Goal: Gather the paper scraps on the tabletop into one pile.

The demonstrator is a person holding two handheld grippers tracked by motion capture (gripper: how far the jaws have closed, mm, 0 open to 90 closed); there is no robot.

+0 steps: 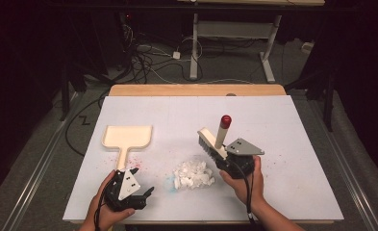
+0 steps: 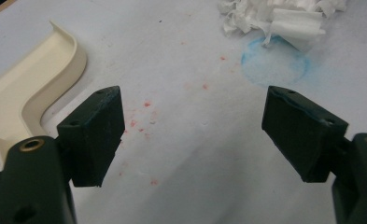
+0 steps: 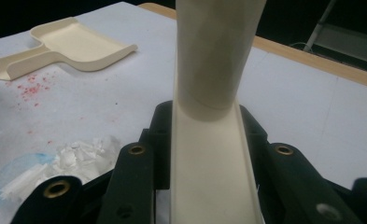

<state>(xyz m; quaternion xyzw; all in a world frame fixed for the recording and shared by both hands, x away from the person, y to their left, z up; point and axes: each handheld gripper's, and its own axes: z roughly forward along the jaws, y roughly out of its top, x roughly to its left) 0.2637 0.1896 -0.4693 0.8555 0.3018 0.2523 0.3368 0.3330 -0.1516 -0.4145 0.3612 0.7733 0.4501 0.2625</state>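
My right gripper (image 1: 223,158) is shut on a cream hand brush (image 1: 214,139), which it holds just above the table. The brush's red-tipped handle points up and its bristles face left. Up close the brush handle (image 3: 214,70) stands clamped between my right gripper's (image 3: 207,140) jaws. A cream dustpan (image 1: 128,136) lies flat at the left with its handle toward me. My left gripper (image 1: 142,182) rests open just below that handle. Its jaws (image 2: 197,135) stand wide apart over bare table, beside the dustpan (image 2: 27,88). A pile of white paper scraps (image 1: 193,174) lies between the grippers.
A white sheet (image 1: 283,125) covers the wooden table. Red specks (image 2: 144,116) dot it near the dustpan handle. A blue ring stain (image 2: 274,65) sits by the paper scraps (image 2: 279,16). Cables and desk legs (image 1: 194,48) lie on the floor beyond the table.
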